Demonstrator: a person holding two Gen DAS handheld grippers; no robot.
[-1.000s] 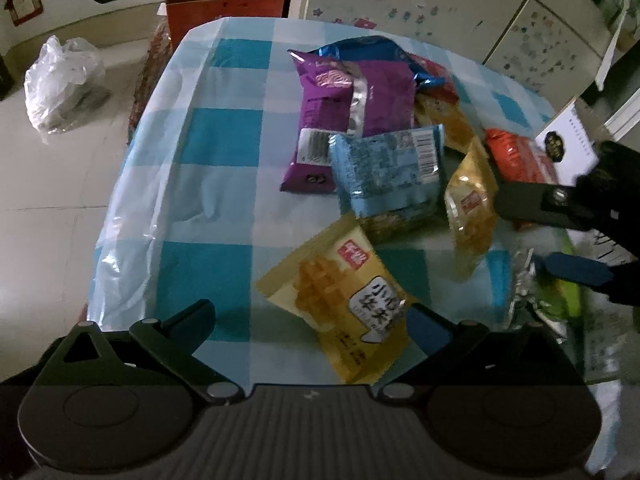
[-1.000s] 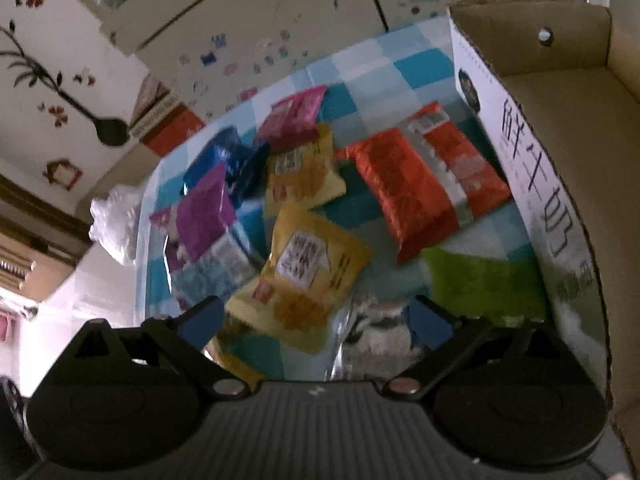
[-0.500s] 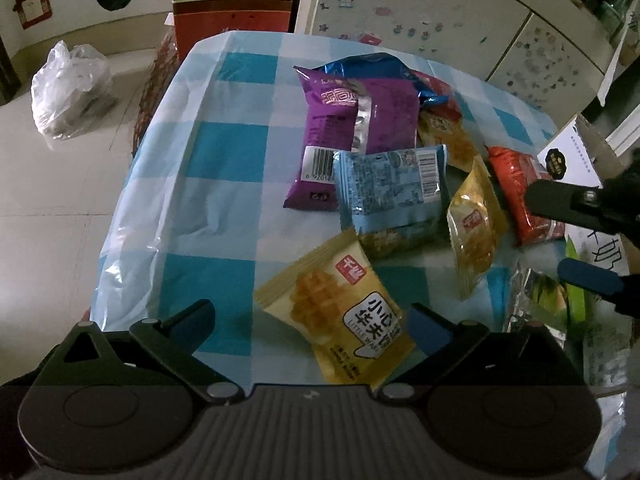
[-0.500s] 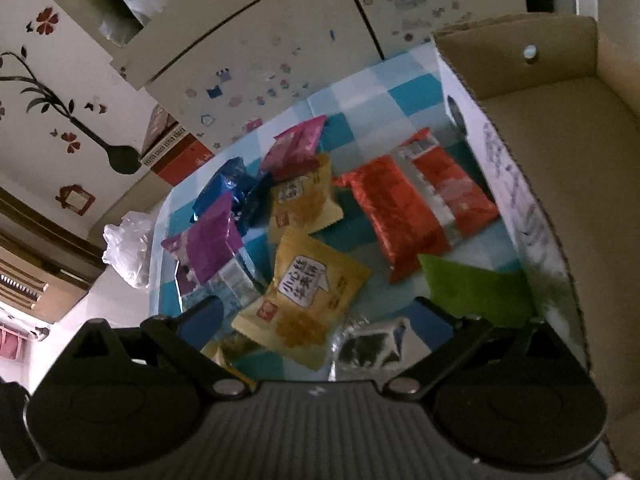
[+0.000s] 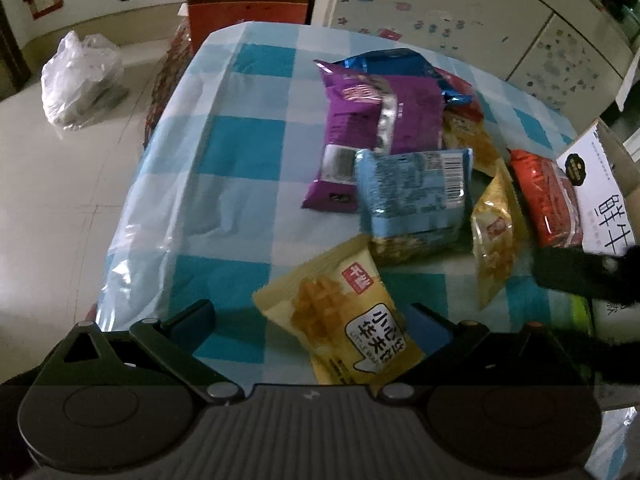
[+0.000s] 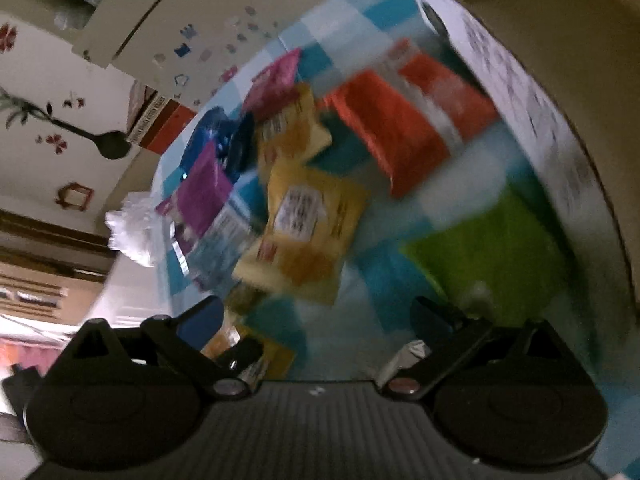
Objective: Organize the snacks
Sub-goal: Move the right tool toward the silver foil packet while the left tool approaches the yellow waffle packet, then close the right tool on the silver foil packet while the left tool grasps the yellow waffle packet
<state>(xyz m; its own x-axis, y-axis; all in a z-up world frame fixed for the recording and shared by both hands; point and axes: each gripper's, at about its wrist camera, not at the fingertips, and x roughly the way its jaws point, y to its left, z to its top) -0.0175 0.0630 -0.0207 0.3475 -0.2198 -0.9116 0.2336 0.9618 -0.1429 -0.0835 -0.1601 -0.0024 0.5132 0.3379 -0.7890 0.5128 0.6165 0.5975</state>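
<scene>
Right gripper [image 6: 316,320] swung since 0.5 s ago, its view now motion-blurred; left gripper [image 5: 312,320] barely shifted, both with fingers spread wide, holding nothing.
Snacks on desk [image 5: 224,152], left view: two yellow waffle packs, one [image 5: 344,316] between the left fingers and one [image 5: 494,236] propped on edge; one purple bag [image 5: 380,128]; one light-blue pack [image 5: 412,192]; one dark-blue bag [image 5: 400,64]; one orange pack [image 5: 548,204] beside the carton [image 5: 600,196]. Right view adds one pink pack [image 6: 276,80] and one green pack [image 6: 492,248] against the carton wall. Blue-check cloth covers the desk; tiled floor with one plastic bag [image 5: 80,76] lies left, cabinets behind. Left half of desk is open; its left edge drops to floor.
</scene>
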